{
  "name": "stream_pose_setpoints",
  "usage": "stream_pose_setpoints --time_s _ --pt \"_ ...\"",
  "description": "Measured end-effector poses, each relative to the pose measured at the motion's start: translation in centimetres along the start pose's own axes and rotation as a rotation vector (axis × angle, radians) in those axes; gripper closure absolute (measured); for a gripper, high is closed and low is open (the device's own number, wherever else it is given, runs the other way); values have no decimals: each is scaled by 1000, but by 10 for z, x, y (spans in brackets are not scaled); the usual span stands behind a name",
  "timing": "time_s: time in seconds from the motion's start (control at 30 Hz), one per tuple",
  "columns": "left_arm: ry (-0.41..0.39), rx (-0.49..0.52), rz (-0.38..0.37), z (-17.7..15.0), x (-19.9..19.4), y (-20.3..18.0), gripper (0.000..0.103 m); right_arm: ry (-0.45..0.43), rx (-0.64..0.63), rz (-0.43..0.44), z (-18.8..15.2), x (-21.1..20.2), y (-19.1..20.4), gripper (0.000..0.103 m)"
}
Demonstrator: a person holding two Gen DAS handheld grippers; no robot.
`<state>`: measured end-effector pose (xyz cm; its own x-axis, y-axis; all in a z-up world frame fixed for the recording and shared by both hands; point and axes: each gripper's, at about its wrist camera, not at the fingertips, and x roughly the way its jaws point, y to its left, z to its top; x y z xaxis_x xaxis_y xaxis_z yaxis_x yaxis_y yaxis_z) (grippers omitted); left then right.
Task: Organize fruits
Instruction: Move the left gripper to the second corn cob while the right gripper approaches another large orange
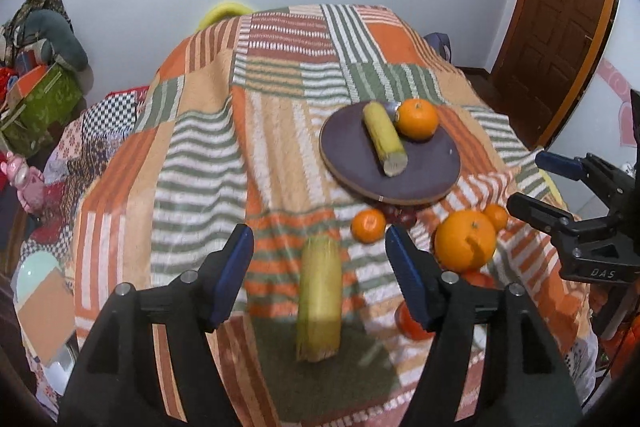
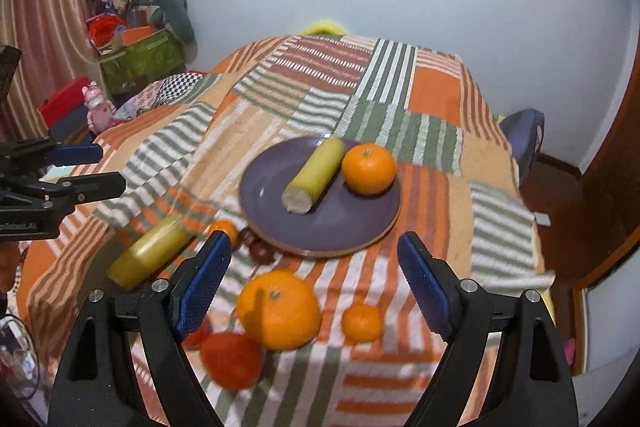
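A purple plate (image 1: 424, 179) (image 2: 340, 223) on the patchwork cloth carries a yellow cob-like piece (image 1: 384, 137) (image 2: 316, 175) and an orange (image 1: 416, 119) (image 2: 368, 169). My left gripper (image 1: 319, 233) (image 2: 111, 167) is open above a second yellow piece (image 1: 320, 291) (image 2: 152, 255) that lies on the cloth; the pads do not touch it. My right gripper (image 2: 314, 239) (image 1: 526, 182) is open and empty over a large orange (image 2: 280, 311) (image 1: 464, 241). Around it lie a small orange (image 2: 362, 323), a red fruit (image 2: 232, 359) and another small orange (image 1: 368, 225) (image 2: 224, 229).
Dark red small fruits (image 2: 260, 251) lie by the plate's near rim. The cloth (image 1: 208, 155) drops off at the table's edges. A green box (image 2: 140, 63) with clutter and a pink toy (image 2: 98, 107) sit at the left. A brown door (image 1: 560, 27) is at the right.
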<state>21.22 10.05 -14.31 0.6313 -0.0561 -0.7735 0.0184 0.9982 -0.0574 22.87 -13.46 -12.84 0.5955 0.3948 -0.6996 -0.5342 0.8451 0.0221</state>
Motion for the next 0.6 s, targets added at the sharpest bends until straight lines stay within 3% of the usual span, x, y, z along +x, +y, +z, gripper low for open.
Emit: stream_pose_setpoints --time_s 0.47,0.6 --pt "139 -9 -50 -46 50 8 35 121 78 9 -39 42 9 20" --pt "157 6 -90 -50 64 4 51 147 68 27 -43 50 13 20"
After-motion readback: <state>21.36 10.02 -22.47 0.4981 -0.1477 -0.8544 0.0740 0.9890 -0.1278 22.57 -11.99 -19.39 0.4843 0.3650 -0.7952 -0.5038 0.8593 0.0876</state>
